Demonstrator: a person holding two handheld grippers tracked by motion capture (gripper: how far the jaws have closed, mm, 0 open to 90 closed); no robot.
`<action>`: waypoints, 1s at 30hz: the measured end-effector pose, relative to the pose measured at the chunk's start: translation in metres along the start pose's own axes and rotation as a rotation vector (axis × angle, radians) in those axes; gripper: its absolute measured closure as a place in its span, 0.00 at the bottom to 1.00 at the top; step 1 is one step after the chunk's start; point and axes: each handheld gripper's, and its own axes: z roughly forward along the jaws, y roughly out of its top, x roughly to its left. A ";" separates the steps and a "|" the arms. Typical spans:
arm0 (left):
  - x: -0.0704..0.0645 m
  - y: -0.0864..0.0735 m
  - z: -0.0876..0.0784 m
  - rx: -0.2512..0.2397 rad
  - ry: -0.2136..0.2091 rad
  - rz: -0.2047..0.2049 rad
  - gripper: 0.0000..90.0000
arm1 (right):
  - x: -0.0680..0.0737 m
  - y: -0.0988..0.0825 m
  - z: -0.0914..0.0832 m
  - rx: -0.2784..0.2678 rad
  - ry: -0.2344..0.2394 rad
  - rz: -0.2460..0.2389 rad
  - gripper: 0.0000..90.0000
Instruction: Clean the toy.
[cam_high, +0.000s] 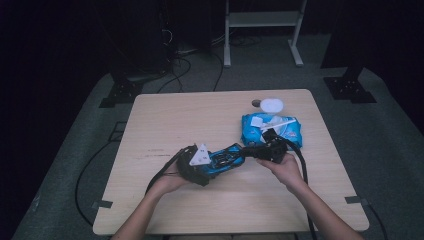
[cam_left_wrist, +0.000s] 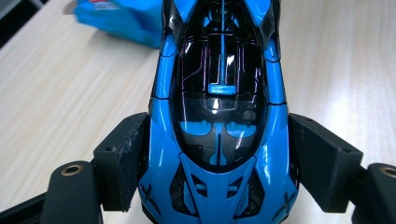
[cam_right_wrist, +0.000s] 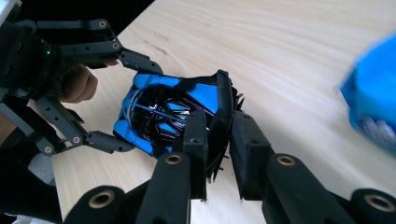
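Note:
A blue and black toy sports car (cam_high: 226, 159) is held just above the wooden table (cam_high: 175, 120) between both grippers. My left gripper (cam_high: 216, 163) is shut on the car's two sides; in the left gripper view its pads (cam_left_wrist: 125, 158) press the blue body (cam_left_wrist: 219, 107). My right gripper (cam_high: 246, 150) comes in from the right and is shut on the car's black rear wing (cam_right_wrist: 223, 105), which stands between its two jaws (cam_right_wrist: 224, 140). The right gripper view also shows the left gripper (cam_right_wrist: 135, 106) around the car (cam_right_wrist: 159, 112), with a hand behind it.
A blue pack of wipes (cam_high: 272, 129) with a white label lies at the table's back right, beside my right hand, and a white round lid (cam_high: 272, 105) sits behind it. Cables trail off both grippers. A white metal frame (cam_high: 262, 20) stands on the floor beyond the table.

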 end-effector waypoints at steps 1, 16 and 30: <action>-0.003 0.001 0.003 0.007 -0.005 0.002 0.27 | -0.003 -0.010 -0.004 -0.004 -0.009 0.011 0.85; -0.025 -0.003 0.034 0.066 -0.131 0.016 0.27 | -0.018 -0.058 -0.005 0.042 -0.012 0.063 0.82; -0.016 -0.012 0.045 0.069 -0.217 -0.043 0.27 | -0.019 -0.066 0.002 0.067 -0.088 -0.028 0.65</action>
